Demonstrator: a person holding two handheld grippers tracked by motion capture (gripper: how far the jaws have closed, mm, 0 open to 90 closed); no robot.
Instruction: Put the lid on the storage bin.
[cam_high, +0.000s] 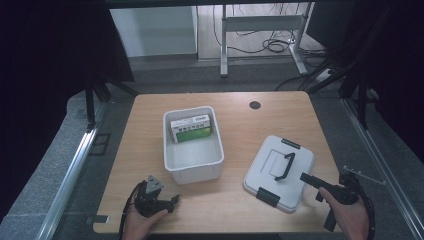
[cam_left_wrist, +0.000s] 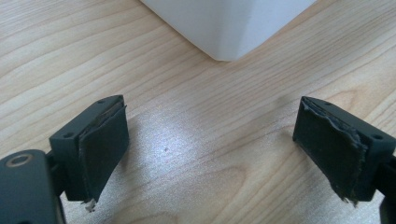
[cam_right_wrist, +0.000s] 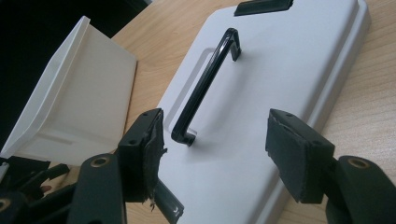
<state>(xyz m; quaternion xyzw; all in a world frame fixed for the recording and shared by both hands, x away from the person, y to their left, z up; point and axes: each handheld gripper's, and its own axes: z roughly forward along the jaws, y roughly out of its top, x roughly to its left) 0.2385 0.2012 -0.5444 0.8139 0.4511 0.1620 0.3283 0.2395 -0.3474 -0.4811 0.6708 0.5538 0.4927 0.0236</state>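
High view shows a wooden table (cam_high: 150, 120) with a white bin (cam_high: 193, 147) standing open near its middle, a green-and-white box (cam_high: 190, 129) propped against the bin's far wall, and the bin's grey lid (cam_high: 278, 172) lying flat toward the right edge, handle side up. That layout reads as a packing job: the box is already inside, and the lid waits off to the side where it does not block the opening. The lid's black handle (cam_high: 284, 165) stands up from a shallow recess, which makes it the natural place to take hold, and its black latches (cam_high: 268, 196) sit at the near and far ends. The right gripper (cam_high: 309, 179) hovers over the lid's near right part, pointed toward the handle; in the right gripper view its jaws stand wide with nothing between them, the handle (cam_right_wrist: 205, 86) just ahead, so the grasp has not yet been made. The left gripper (cam_high: 172, 201) rests near the table's front edge, just short of the bin's near corner (cam_left_wrist: 229, 51); the left gripper view shows its jaws also wide and empty above bare wood. My judgement is that it waits there to steady the bin once the lid comes across.
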